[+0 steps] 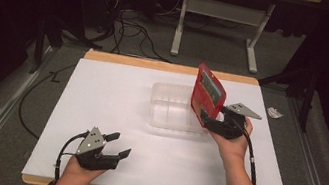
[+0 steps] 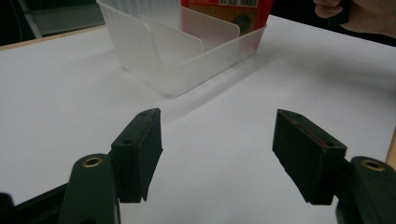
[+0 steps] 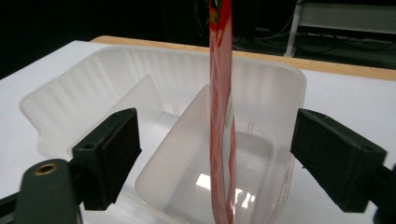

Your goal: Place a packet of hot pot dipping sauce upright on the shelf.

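A white-topped counter (image 1: pixel 110 129) carried a clear plastic bin (image 1: pixel 170 106) with an inner divider, set a little right of the middle. A flat red packet (image 1: pixel 207 95) stood upright on its edge in the bin's right-hand compartment, its top rising well above the rim. In the right gripper view the packet (image 3: pixel 220 93) stood edge-on between the two black jaws, which were spread wide on either side with a clear gap to each pad, so nothing pressed on it. The right tongs (image 1: pixel 211 122) sat just beside the bin's right wall, held by a hand from below. The left tongs (image 1: pixel 117 146) rested near the front edge of the counter, well apart from the bin, jaws standing wide and holding nothing, above bare white surface.
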The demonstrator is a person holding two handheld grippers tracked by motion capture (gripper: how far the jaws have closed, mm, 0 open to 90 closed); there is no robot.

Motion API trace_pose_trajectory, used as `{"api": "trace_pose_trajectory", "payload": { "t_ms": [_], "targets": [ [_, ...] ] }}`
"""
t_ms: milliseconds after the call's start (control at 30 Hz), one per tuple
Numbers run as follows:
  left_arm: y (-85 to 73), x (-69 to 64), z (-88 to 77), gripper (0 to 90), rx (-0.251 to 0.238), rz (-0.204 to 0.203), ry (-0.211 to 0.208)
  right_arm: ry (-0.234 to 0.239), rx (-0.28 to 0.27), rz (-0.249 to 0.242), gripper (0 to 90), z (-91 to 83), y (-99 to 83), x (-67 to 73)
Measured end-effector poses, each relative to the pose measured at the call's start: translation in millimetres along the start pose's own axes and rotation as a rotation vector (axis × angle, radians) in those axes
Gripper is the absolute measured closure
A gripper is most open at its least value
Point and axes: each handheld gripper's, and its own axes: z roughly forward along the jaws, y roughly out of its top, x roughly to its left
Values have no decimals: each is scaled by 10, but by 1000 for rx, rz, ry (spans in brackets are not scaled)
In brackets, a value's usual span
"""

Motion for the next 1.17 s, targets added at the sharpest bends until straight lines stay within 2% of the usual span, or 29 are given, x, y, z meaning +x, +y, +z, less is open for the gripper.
{"api": "trace_pose_trajectory", "payload": {
  "t_ms": [200,333,500,567,800,867,933,1000,1167],
  "targets": [
    [-1,-1,3,334,-1,-3,0,7,-8,-1,146,-105,26,10],
    [-6,-6,3,334,0,-1,-1,13,-8,-5,132,-317,-50,20],
    [-12,-13,0,333,-1,-1,-4,25,-1,1,118,-661,-303,26],
    [-13,-14,3,332,-2,-1,-5,20,-9,-22,117,-819,-414,31],
    [-19,-49,61,329,8,7,-14,10,-19,-43,130,-1283,-721,-27],
    [-17,-60,89,327,14,6,-14,18,-13,-21,131,-1330,-773,-62],
    [-15,-65,101,327,18,7,-15,19,-14,-22,131,-1331,-786,-84],
    [-19,-87,142,327,35,10,-15,31,-11,3,133,-1303,-783,-122],
    [-29,-110,158,327,48,19,-17,43,-2,0,138,-1269,-796,-132]
  ]
}}
